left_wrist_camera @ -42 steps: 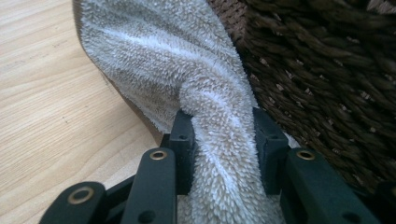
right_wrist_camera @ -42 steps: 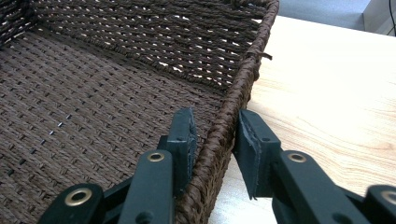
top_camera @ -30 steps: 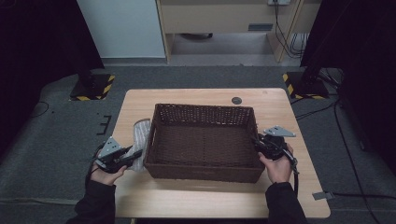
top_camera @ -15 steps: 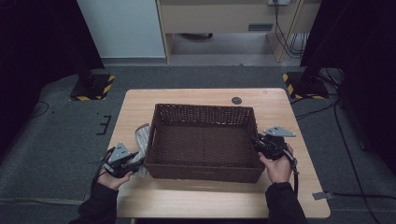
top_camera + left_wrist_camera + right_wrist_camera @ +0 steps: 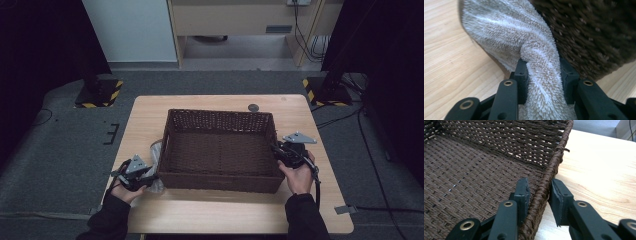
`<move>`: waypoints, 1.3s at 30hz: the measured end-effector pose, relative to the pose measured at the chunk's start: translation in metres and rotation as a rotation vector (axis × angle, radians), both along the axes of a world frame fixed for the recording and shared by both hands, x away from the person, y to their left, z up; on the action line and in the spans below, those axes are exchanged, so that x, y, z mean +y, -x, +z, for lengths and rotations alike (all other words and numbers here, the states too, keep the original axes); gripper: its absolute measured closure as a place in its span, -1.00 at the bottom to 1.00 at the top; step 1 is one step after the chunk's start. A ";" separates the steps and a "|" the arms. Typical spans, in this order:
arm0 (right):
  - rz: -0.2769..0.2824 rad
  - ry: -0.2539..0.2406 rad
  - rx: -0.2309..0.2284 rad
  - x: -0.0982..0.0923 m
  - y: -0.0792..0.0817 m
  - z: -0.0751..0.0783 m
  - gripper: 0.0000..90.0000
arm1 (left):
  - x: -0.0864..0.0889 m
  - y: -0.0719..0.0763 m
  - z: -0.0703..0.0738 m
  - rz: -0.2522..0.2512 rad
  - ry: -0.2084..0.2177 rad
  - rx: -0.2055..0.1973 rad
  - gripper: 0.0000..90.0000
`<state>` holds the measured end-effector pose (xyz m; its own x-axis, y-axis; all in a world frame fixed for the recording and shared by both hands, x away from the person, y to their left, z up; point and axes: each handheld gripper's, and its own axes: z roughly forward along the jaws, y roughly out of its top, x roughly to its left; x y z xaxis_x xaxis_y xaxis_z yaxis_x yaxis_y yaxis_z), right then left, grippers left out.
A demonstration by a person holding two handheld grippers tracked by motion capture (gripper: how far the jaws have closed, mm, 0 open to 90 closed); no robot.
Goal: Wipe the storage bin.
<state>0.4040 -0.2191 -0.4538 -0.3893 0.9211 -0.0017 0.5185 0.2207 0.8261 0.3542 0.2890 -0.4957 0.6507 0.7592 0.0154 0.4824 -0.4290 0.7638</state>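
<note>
A dark brown wicker basket (image 5: 220, 120) stands in the middle of the wooden table (image 5: 225, 215). A beige fleecy towel (image 5: 155, 156) lies bunched against the basket's left wall. My left gripper (image 5: 150, 176) sits low at the basket's front left corner, shut on a fold of the towel (image 5: 524, 42), with the basket wall (image 5: 594, 32) just behind it. My right gripper (image 5: 275, 150) is at the basket's right side. Its jaws straddle the rim (image 5: 554, 162), one pad inside and one outside, both against the weave.
A small black round disc (image 5: 253, 107) lies on the table behind the basket. Bare tabletop runs in front of the basket and along its right side (image 5: 604, 170). Grey carpet surrounds the table, with stands with yellow-black striped bases at the back corners.
My left gripper has sunk and shifted a little toward the basket's front left corner, with the towel pinched in it. The right gripper and the basket have stayed put.
</note>
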 end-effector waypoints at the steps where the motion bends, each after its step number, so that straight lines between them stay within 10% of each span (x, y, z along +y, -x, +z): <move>1: -0.002 -0.003 0.001 0.000 0.000 0.000 0.53 | 0.006 0.001 0.008 0.023 0.038 -0.027 0.44; 9: -0.004 -0.032 -0.010 -0.001 0.003 -0.002 0.52 | 0.025 0.014 0.053 0.016 0.221 -0.170 0.44; 18: 0.000 -0.029 -0.019 -0.001 0.003 -0.002 0.50 | 0.013 0.008 0.027 -0.040 0.131 -0.088 0.44; 23: 0.000 -0.026 -0.023 -0.001 0.004 -0.002 0.50 | -0.003 0.001 0.000 -0.057 -0.019 0.011 0.44; 34: -0.003 -0.033 -0.022 -0.001 0.004 -0.003 0.50 | 0.026 0.019 0.047 -0.038 0.178 -0.107 0.44; 39: -0.004 -0.033 -0.022 -0.001 0.004 -0.003 0.50 | 0.018 0.027 0.049 -0.069 0.155 -0.114 0.44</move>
